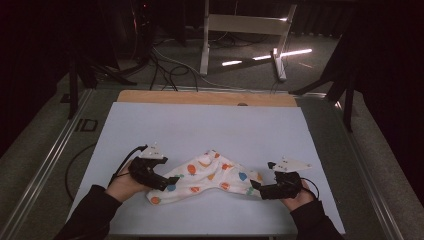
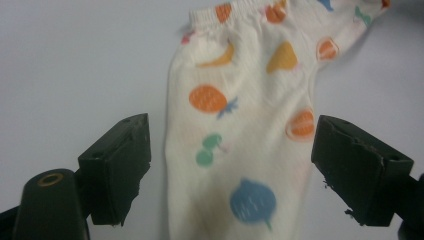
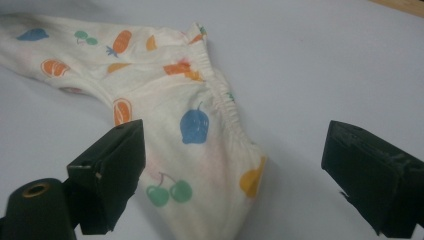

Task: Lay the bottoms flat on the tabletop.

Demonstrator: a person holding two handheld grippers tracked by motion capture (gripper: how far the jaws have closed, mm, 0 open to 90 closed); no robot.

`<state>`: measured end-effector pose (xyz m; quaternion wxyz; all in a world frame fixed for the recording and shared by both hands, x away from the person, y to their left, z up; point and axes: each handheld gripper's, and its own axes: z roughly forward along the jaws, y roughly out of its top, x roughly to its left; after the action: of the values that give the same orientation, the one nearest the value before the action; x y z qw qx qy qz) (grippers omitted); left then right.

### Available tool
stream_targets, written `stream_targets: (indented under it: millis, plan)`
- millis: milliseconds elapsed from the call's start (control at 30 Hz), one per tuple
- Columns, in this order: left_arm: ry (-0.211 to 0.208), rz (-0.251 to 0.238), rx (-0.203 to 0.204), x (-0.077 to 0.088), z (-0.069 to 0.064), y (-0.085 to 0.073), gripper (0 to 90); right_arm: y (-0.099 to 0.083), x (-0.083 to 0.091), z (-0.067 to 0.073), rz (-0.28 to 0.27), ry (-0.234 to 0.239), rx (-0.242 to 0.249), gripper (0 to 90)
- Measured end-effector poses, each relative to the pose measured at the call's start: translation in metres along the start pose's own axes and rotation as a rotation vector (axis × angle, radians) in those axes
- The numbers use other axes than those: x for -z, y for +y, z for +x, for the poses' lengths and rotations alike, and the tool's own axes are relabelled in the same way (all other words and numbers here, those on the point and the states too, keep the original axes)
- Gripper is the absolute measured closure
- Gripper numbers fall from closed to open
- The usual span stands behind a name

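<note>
A small white garment (image 1: 205, 176) printed with coloured fruit lies crumpled on the light blue mat (image 1: 200, 125), near its front edge. My left gripper (image 1: 172, 181) is at the garment's left end, held in a hand. In the left gripper view its jaws stand wide apart over the cloth (image 2: 240, 125), and the pads do not press on it, so the left gripper (image 2: 235, 145) is open. My right gripper (image 1: 255, 186) is at the garment's right end. It (image 3: 237, 150) is open too, with the elastic-hemmed end of the cloth (image 3: 165, 100) lying between and below its jaws.
The mat covers a wooden table whose bare strip (image 1: 200, 97) shows at the back. Metal rails run along both sides of the table. Beyond it are floor cables (image 1: 165, 65) and a white metal stand (image 1: 245, 25). The mat's far half is bare.
</note>
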<state>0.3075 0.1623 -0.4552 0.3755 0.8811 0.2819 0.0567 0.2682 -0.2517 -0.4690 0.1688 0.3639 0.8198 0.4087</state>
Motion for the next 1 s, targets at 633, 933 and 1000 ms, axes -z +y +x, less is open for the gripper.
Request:
stream_targets:
  millis: [633,933,1000]
  plan:
    - [0.002,0.059,-0.079,-0.07,0.015,0.057,25.3,-0.005,-0.004,-0.003,-0.017,-0.023,-0.012,10.9]
    - [-0.007,0.088,-0.078,-0.109,0.019,0.07,36.5,-0.005,-0.005,-0.003,-0.021,-0.01,-0.014,11.0]
    - [0.0,0.102,-0.074,-0.119,0.021,0.072,38.5,-0.006,-0.006,-0.003,-0.016,-0.009,-0.012,11.0]
